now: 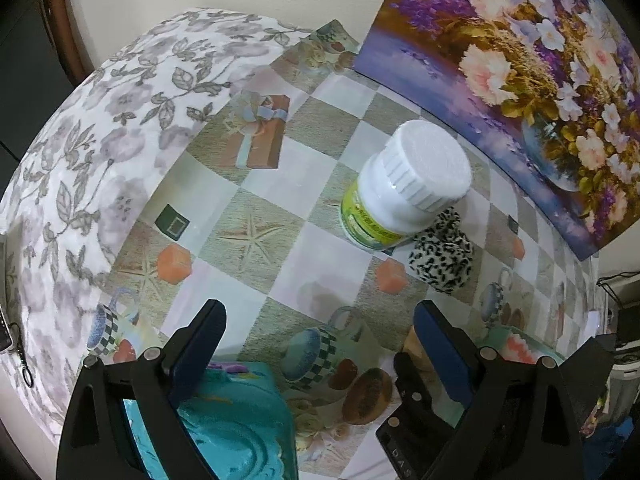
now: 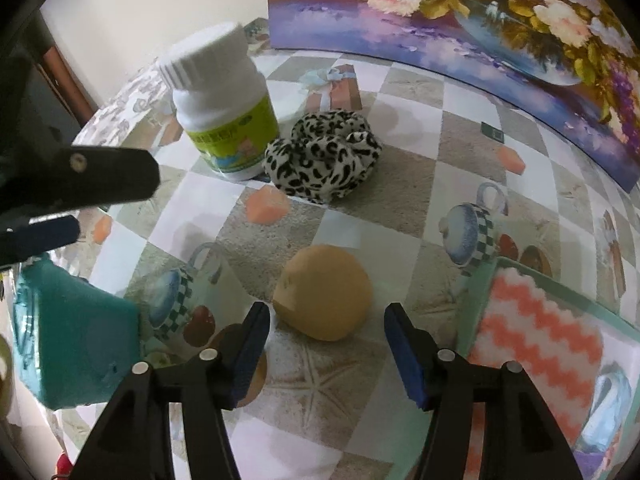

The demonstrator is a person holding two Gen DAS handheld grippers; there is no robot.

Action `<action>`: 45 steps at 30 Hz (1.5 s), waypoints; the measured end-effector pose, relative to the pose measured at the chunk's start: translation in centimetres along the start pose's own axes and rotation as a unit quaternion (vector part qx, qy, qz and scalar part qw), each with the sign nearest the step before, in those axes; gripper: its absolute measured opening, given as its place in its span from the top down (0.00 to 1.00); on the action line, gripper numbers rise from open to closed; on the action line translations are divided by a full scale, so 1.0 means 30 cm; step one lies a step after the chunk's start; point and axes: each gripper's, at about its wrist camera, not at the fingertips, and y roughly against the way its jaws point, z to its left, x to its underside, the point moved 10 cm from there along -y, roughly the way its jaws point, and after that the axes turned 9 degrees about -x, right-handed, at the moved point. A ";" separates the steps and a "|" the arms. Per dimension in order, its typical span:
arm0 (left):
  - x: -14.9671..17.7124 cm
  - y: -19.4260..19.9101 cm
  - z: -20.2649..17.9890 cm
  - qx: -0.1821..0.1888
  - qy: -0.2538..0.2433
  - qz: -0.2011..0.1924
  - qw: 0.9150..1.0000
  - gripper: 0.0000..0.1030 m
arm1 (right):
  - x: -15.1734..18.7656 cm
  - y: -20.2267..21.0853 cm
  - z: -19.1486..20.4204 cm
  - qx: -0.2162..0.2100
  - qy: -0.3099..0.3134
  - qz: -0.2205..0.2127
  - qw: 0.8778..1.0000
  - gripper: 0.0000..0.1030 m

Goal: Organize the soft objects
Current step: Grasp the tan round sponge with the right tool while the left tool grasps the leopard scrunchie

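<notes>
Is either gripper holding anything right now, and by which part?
Nothing is held. The right gripper is open just before the tan sponge; the left gripper is open over bare tablecloth.

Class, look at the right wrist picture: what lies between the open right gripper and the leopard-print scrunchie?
In the right wrist view, a tan sponge ball lies between the right gripper and the leopard-print scrunchie; beyond it is bare patterned tablecloth.

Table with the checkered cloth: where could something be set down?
Bare cloth lies between the white pill bottle and the grey floral fabric. It is crowded where the leopard-print scrunchie touches the bottle, and around the tan round sponge.
</notes>
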 end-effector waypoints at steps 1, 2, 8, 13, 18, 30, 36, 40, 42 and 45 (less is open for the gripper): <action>0.000 -0.002 0.001 -0.001 0.001 0.000 1.000 0.08 | -0.006 -0.002 -0.003 0.007 0.003 -0.002 1.000 0.36; -0.001 -0.004 0.003 -0.001 0.002 0.000 1.000 0.08 | -0.008 -0.003 -0.006 0.012 0.005 -0.003 1.000 0.35; 0.001 -0.012 0.003 -0.009 -0.001 -0.001 1.000 0.08 | -0.015 -0.006 -0.014 0.022 0.012 -0.014 1.000 0.36; 0.001 -0.013 0.005 -0.013 -0.002 -0.002 1.000 0.08 | -0.014 -0.002 -0.015 0.025 0.011 -0.014 1.000 0.39; 0.002 -0.015 0.005 -0.018 -0.006 -0.004 1.000 0.08 | -0.021 0.002 -0.047 0.026 0.001 -0.015 1.000 0.43; 0.006 -0.019 -0.008 -0.023 -0.011 -0.006 1.000 0.08 | -0.029 0.017 -0.052 0.009 -0.010 -0.022 1.000 0.46; 0.009 -0.022 -0.016 -0.021 -0.015 -0.008 1.000 0.08 | -0.022 0.023 -0.044 0.001 -0.017 -0.025 1.000 0.46; 0.011 -0.019 -0.043 -0.008 -0.016 -0.010 1.000 0.08 | -0.035 0.054 -0.047 -0.006 -0.023 -0.034 0.999 0.46; 0.013 -0.022 -0.072 0.004 -0.019 -0.009 1.000 0.08 | -0.055 0.090 -0.055 -0.009 -0.024 -0.048 0.999 0.46; 0.012 -0.028 -0.119 0.017 -0.024 -0.012 0.999 0.09 | -0.072 0.132 -0.082 -0.004 -0.029 -0.063 0.998 0.46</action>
